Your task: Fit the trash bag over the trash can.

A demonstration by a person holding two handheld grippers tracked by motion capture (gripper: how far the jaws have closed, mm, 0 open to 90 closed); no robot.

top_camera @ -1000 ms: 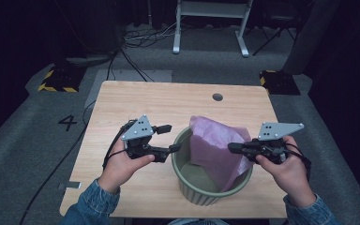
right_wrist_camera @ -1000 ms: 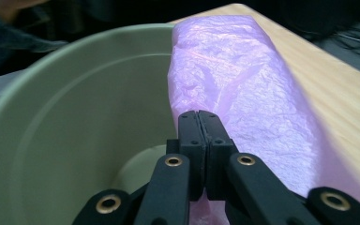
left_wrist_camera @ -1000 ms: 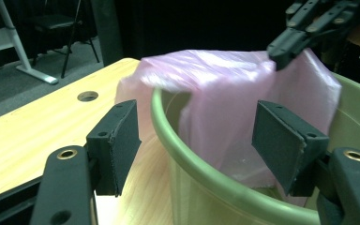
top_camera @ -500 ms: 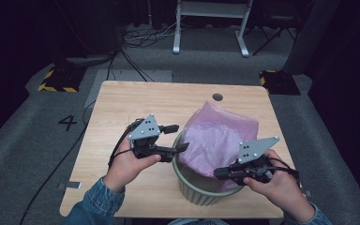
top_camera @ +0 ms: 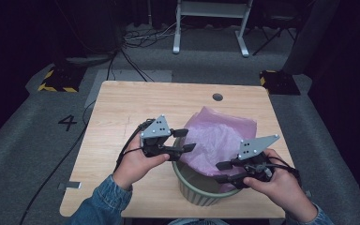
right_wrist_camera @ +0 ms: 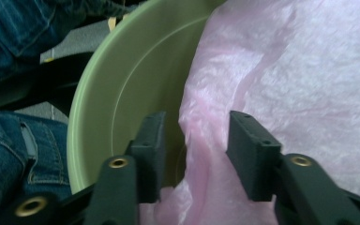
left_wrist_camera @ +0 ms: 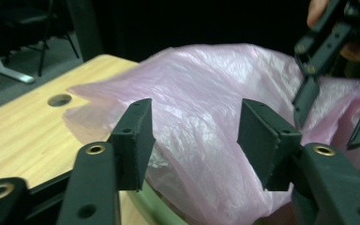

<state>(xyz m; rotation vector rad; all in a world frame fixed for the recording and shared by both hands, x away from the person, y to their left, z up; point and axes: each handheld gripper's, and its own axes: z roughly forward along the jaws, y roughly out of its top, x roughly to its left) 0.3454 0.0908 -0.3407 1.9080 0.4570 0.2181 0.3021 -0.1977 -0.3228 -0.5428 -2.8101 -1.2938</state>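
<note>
A pale green bin (top_camera: pixel 193 188) stands on the wooden table (top_camera: pixel 122 108), with a pink plastic bag (top_camera: pixel 215 136) draped over its far rim and hanging inside. My left gripper (top_camera: pixel 189 139) hovers at the bin's left rim; its jaws have just been closing and stand open, the bag (left_wrist_camera: pixel 206 79) just beyond them. My right gripper (top_camera: pixel 218 172) is at the near right rim. Its jaws have just been opening, and a fold of the bag (right_wrist_camera: pixel 300 70) hangs loose between them above the bin's inner wall (right_wrist_camera: pixel 122 84). In the left gripper view the right gripper (left_wrist_camera: pixel 333 112) is at the upper right.
A round cable hole (top_camera: pixel 217 97) sits near the table's far edge. Bare wood lies to the left of and behind the bin. The person's denim-clad legs (right_wrist_camera: pixel 9 159) are close under the near edge. A desk frame (top_camera: pixel 211 23) and cables are on the floor beyond.
The right gripper has come from the bin's right side to its near right rim and let go of the bag. The bag has spread over the bin. The left gripper has shifted right.
</note>
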